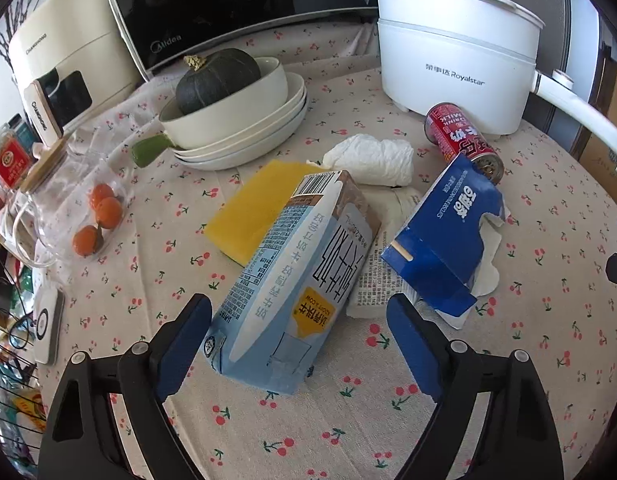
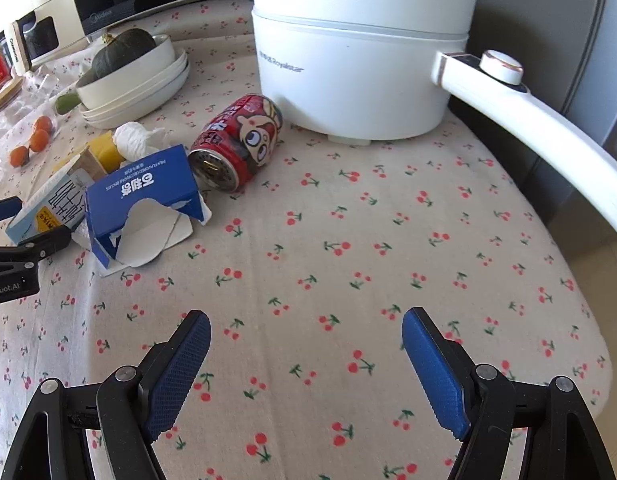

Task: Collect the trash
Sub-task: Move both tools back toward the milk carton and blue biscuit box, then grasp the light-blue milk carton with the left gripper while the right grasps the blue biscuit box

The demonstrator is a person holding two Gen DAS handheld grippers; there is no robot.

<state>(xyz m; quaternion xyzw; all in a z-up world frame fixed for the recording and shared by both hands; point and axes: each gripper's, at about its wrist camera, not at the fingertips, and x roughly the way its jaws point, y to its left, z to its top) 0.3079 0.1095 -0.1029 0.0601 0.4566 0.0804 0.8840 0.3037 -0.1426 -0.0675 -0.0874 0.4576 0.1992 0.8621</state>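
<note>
A table covered by a cherry-print cloth (image 2: 348, 240) is seen from both wrist cameras, with the trash gathered in a loose cluster on it. The left gripper (image 1: 298, 332) is held spread wide, and a light blue milk carton (image 1: 292, 276) lying on its side is framed between the two blue pads; a gap is visible on each side, so the carton is not pinched. Just behind the carton a yellow sponge (image 1: 252, 212) is laid flat, and a crumpled white tissue (image 1: 372, 160) rests beyond it. To the right of the carton a torn blue cardboard box (image 1: 440, 236) is propped over a printed white wrapper (image 1: 372, 276). A red drink can (image 1: 464, 142) is tipped on its side just behind the box, its open end turned toward the camera, near the foot of a white electric pot (image 1: 452, 56). The right gripper (image 2: 306, 340) is also held spread, with only bare cloth between its pads and nothing grasped; the can (image 2: 236, 144) and the blue box (image 2: 144, 204) are seen well ahead and to its left, and part of the left gripper (image 2: 24, 248) is seen at the left edge beside the carton (image 2: 48, 204). Farther back, a dark green squash (image 1: 218, 78) is set in a cream bowl (image 1: 244, 120) on stacked plates, and small oranges (image 1: 98, 220) are lying in clear packaging at the left.
</note>
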